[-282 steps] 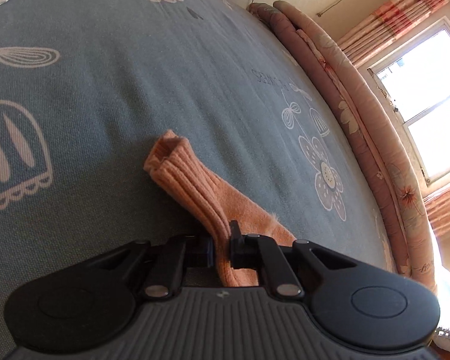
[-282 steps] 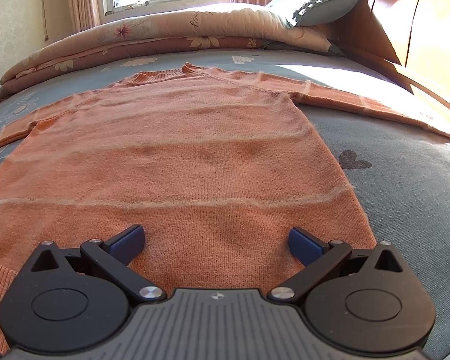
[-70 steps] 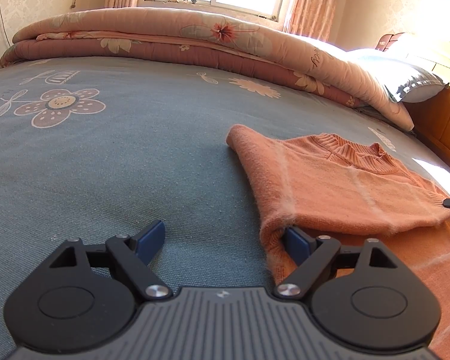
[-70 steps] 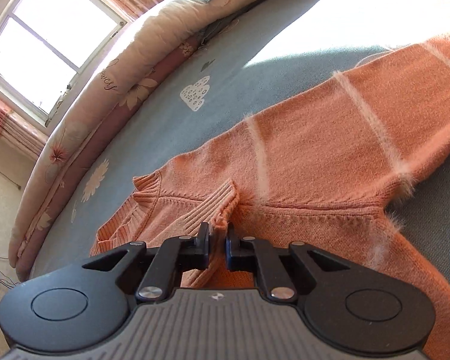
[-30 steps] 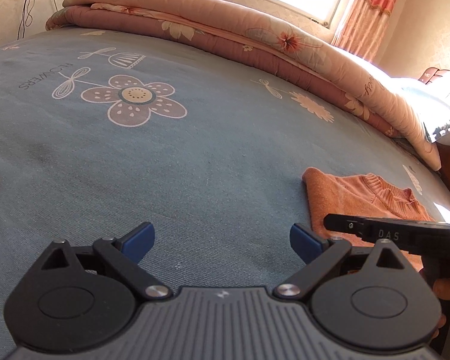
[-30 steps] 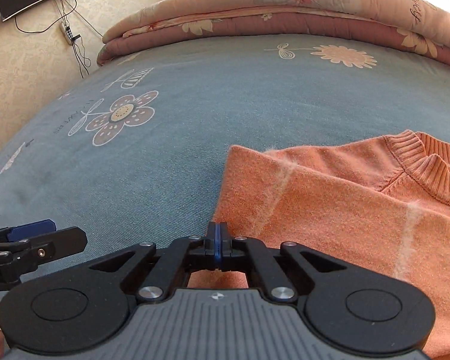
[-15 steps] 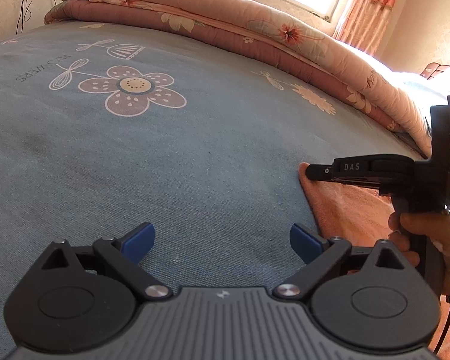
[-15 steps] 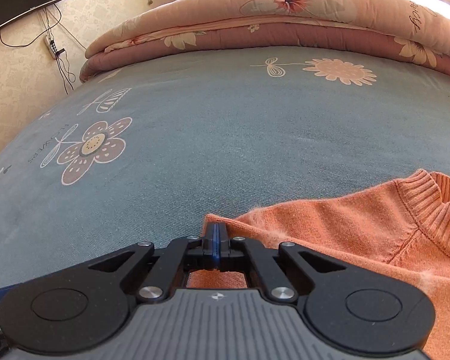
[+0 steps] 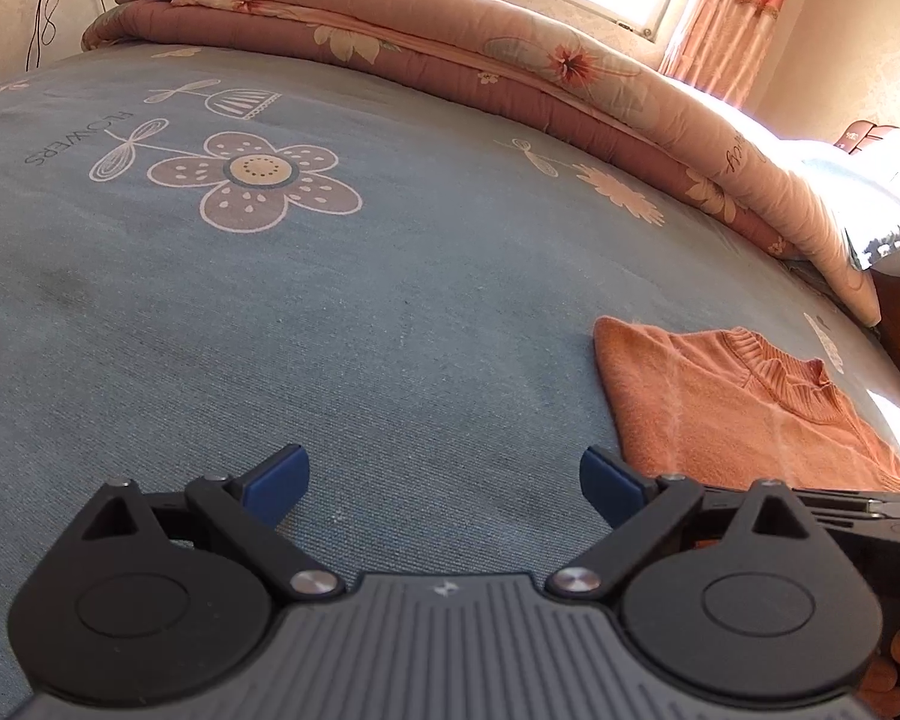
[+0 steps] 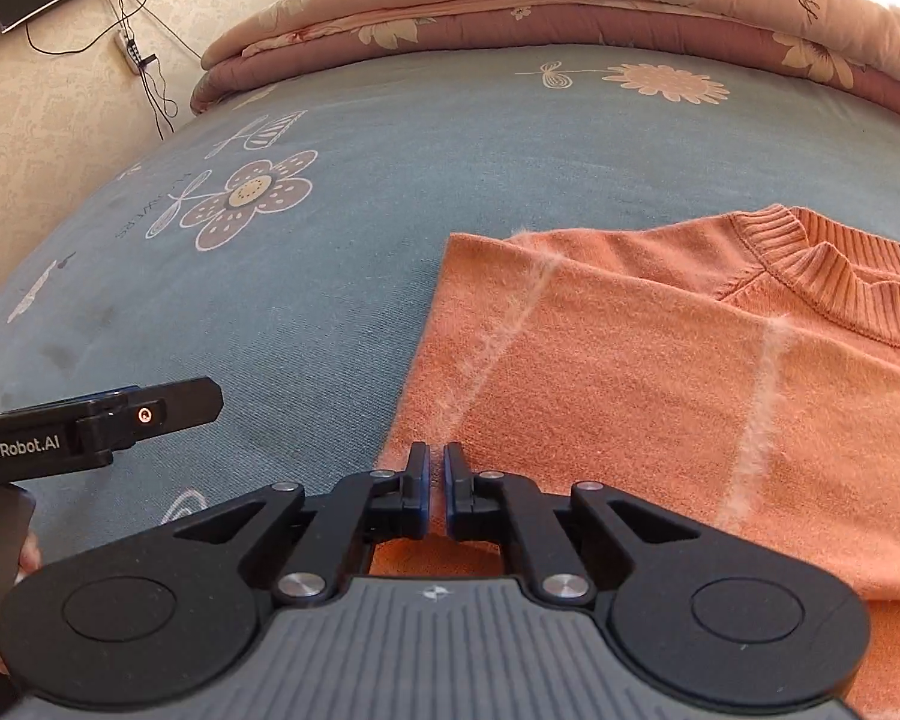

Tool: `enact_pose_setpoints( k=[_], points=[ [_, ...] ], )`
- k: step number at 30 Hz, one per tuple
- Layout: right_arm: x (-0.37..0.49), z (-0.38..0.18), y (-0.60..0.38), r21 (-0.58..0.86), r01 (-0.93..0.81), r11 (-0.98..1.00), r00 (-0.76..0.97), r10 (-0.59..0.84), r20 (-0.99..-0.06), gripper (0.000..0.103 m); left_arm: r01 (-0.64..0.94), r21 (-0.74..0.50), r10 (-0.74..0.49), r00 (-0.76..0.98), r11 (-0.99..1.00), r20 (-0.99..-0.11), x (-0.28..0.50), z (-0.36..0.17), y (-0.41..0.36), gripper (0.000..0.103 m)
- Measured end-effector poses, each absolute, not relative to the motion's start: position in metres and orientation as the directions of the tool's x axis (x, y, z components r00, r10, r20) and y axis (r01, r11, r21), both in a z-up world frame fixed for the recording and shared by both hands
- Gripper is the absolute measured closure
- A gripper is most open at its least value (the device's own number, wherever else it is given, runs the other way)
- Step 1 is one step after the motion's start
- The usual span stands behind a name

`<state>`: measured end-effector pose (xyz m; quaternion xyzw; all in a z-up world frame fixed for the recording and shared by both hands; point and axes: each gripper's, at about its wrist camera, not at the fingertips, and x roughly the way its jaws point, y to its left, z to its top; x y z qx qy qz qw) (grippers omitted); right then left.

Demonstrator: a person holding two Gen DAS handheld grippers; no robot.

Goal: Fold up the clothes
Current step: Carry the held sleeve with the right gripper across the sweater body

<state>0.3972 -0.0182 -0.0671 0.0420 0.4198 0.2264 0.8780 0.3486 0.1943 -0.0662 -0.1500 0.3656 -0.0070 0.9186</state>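
Note:
An orange knit sweater (image 10: 660, 372) with pale stripes lies partly folded on the blue bedspread (image 10: 450, 150), its ribbed collar at the right. It also shows in the left wrist view (image 9: 732, 408) at the right. My right gripper (image 10: 437, 468) hovers over the sweater's left edge with its jaws nearly together and a thin gap between them; nothing is held. My left gripper (image 9: 444, 477) is wide open and empty above bare bedspread, left of the sweater. Its body shows in the right wrist view (image 10: 90, 420) at the left.
A rolled floral quilt (image 9: 450, 60) runs along the far side of the bed under a window. A pillow (image 9: 870, 210) and wooden headboard are at the far right. A TV and cables (image 10: 138, 60) are on the left wall.
My right gripper has let the sweater edge drop flat and its jaws have parted slightly. It has pulled back toward me. My left gripper stays open over the bedspread.

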Motion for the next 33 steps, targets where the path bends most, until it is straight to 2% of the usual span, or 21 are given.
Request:
enact_pose_setpoints(
  k=[6,11,19,30,33],
  points=[
    [0.404,-0.060,-0.037,0.412,-0.327,0.851,0.530,0.526,-0.665,0.095,-0.092,-0.285,-0.130,0.729,0.954,-0.672,0.349,-0.068,0.193,0.006],
    [0.387,-0.066,-0.035,0.368,-0.346,0.863,0.511,0.502,-0.698,0.094,-0.086,-0.278,-0.132,0.723,0.957,-0.678,0.349,-0.069,0.189,0.006],
    [0.407,-0.039,-0.046,0.348,-0.332,0.876,0.576,0.481,-0.661,0.093,-0.052,-0.239,-0.130,0.718,0.970,-0.684,0.350,-0.072,0.178,0.006],
    [0.450,-0.056,-0.021,0.318,-0.319,0.893,0.590,0.450,-0.671,0.094,-0.062,-0.255,-0.134,0.719,0.965,-0.682,0.350,-0.073,0.181,0.006],
    [0.463,-0.066,-0.014,0.286,-0.306,0.908,0.566,0.415,-0.713,0.095,-0.060,-0.248,-0.131,0.717,0.967,-0.684,0.350,-0.072,0.180,0.006]
  ],
)
